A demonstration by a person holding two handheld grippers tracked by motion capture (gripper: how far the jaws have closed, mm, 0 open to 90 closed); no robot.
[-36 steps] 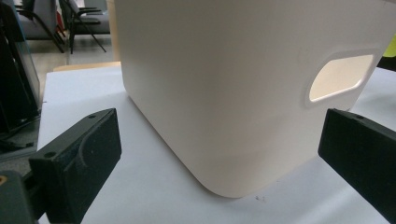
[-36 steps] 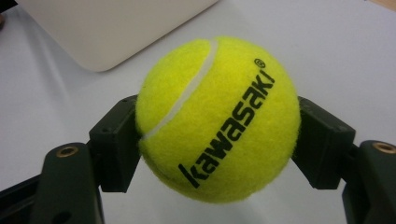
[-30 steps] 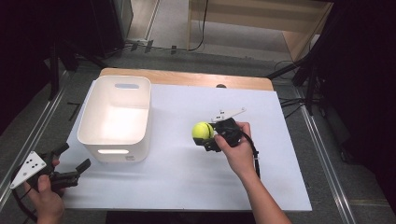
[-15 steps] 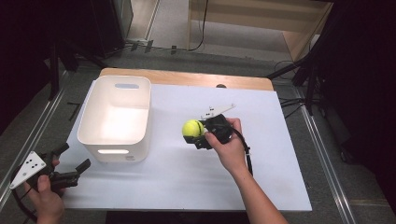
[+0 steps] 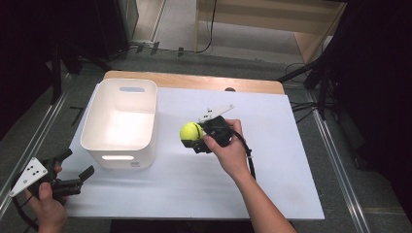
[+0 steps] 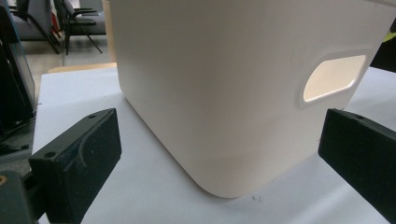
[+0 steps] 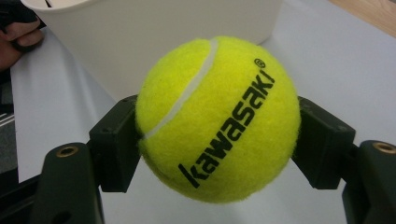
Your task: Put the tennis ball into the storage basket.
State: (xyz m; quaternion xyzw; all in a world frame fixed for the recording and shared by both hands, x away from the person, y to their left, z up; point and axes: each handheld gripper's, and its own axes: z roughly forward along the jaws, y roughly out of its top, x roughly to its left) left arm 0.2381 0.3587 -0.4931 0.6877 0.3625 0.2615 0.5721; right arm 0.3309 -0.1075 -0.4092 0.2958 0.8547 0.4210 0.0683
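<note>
I see the white rectangular plastic bin (image 5: 120, 122) on the white bench (image 5: 272, 184). My left gripper (image 5: 73, 171) sits spread at its corner, while my right gripper (image 5: 194, 138) pinches the yellow-green felt tennis ball (image 5: 191, 132) just beside the bin.

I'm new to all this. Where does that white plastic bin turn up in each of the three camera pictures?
High view: the white bin stands on the table's left half, left of the tennis ball.
Left gripper view: its near corner and handle slot loom between the open black jaws.
Right gripper view: its wall runs across the top, behind the ball.
Shared landmark: the white tabletop beneath it.
</note>
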